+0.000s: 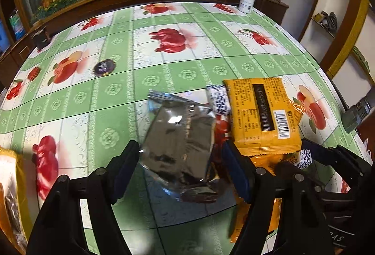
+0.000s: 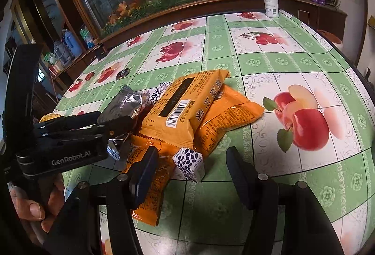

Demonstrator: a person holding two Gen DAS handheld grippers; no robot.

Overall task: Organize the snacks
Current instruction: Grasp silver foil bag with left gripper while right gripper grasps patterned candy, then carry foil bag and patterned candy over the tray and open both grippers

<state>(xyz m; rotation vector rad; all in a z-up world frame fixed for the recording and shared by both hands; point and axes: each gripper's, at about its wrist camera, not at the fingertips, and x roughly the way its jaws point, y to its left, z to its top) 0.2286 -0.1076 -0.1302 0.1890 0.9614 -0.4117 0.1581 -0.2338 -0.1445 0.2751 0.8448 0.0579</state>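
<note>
Snacks: silver packet (image 1: 180,138) between the left gripper (image 1: 180,161)'s parted fingers, untouched; right gripper (image 2: 192,168) fingers wide, empty.

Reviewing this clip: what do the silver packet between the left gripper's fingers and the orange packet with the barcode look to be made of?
Silver packet: metallised foil film, glossy; it crinkles and mirrors the light. Orange packet: printed plastic film, apparently semi-gloss, with a serrated sealed edge and soft highlights. Neither can be confirmed by sight alone.

3 orange snack packs (image 2: 187,105), 1 silver pouch (image 1: 180,138), 2 patterned candies (image 2: 188,162).
</note>
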